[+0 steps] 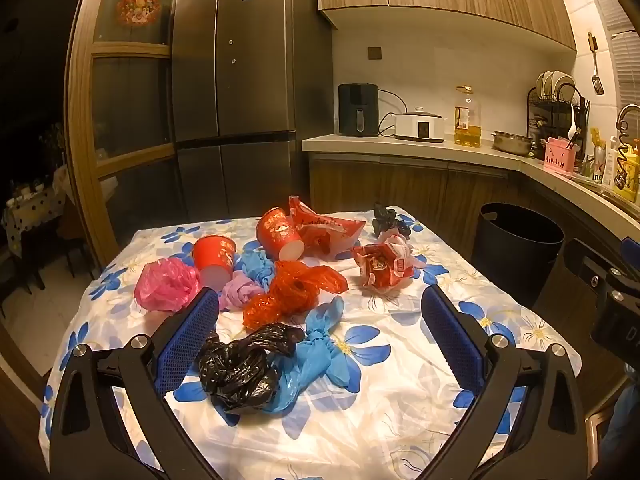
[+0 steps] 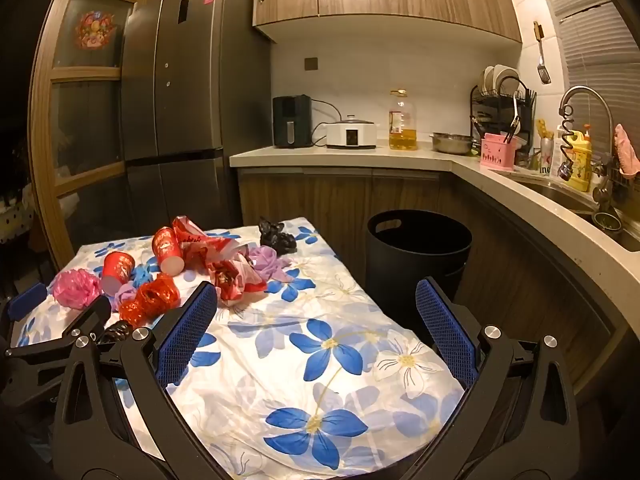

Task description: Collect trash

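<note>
Crinkled black plastic bag (image 1: 240, 368), glossy red paper cup (image 1: 280, 234), round black bin (image 1: 518, 246)

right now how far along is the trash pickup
Nothing looks collected yet. Both grippers, left and right, have open, empty jaws. Left to do: the black bag, two red cups, the red wrapper and the other bags on the table, all bound for the bin.
</note>
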`<control>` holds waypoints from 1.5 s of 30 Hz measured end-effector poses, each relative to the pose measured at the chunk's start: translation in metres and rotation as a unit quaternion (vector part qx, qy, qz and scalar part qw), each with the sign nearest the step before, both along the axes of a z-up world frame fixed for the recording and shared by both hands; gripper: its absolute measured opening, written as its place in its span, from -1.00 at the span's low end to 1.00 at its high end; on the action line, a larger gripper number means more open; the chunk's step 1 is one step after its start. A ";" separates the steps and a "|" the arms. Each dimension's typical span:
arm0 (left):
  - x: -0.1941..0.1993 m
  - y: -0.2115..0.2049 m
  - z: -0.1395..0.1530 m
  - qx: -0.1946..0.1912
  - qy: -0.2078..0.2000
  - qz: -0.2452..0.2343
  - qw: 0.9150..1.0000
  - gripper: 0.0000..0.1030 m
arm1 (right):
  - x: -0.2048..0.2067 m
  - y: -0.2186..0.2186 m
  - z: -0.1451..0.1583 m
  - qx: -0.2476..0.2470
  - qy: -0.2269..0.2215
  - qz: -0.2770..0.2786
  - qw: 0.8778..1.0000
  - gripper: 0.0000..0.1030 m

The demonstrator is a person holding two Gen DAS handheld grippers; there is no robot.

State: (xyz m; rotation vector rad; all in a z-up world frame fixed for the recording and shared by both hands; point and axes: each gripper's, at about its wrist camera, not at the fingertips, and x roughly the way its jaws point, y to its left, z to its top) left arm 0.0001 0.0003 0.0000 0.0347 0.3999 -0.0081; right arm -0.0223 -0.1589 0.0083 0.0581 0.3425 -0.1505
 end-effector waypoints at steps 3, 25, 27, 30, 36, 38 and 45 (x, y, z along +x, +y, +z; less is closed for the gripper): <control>0.000 0.000 0.000 0.000 0.001 -0.001 1.000 0.90 | 0.000 0.000 0.000 0.003 0.001 0.000 1.000 0.90; -0.001 -0.002 0.000 -0.002 0.001 -0.007 1.000 0.90 | 0.000 -0.001 0.000 0.002 0.001 -0.001 1.000 0.90; -0.001 -0.003 0.000 -0.002 0.002 -0.008 1.000 0.90 | 0.000 -0.001 0.000 0.002 0.001 -0.001 1.000 0.90; -0.002 -0.003 0.000 -0.002 0.002 -0.008 1.000 0.90 | -0.001 -0.001 0.000 0.002 0.001 -0.001 1.000 0.90; -0.002 -0.004 0.000 -0.002 0.002 -0.009 1.000 0.90 | 0.000 -0.002 0.001 0.002 0.001 -0.001 1.000 0.90; 0.000 -0.002 -0.001 -0.002 0.003 -0.009 1.000 0.90 | 0.000 -0.002 0.001 0.002 0.001 -0.002 1.000 0.90; -0.001 -0.003 -0.001 -0.003 0.004 -0.010 1.000 0.90 | 0.000 -0.002 0.002 0.003 0.001 -0.001 1.000 0.90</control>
